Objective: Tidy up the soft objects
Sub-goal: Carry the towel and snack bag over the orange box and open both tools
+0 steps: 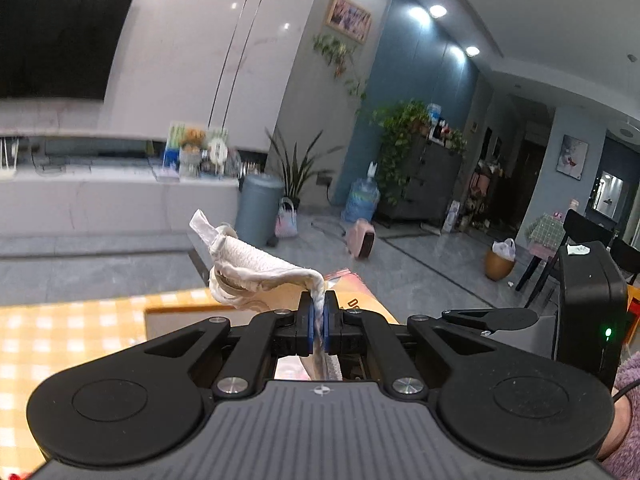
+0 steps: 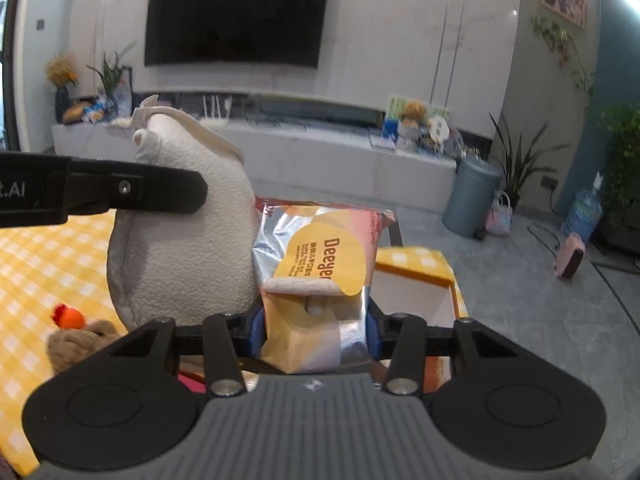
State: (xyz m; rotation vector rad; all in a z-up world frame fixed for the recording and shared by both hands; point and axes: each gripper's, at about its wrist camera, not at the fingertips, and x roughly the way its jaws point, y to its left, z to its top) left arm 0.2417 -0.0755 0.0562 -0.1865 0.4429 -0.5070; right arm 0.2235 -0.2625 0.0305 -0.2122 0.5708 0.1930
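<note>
The left gripper (image 1: 319, 312) pinches a white cloth pouch (image 1: 256, 270), its lower part hidden; the right gripper (image 2: 316, 330) clamps a snack bag (image 2: 320, 256), bottom cut off.

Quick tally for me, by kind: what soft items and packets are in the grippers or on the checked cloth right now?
Cream fabric bags: 1, the cream bag, its edge pinched by the left gripper.
Foil snack packets: 1, the Deeyer packet, held in the right gripper.
Plush toys: 1, brown plush toy with an orange part, on the yellow checked cloth.
Total: 3
</note>
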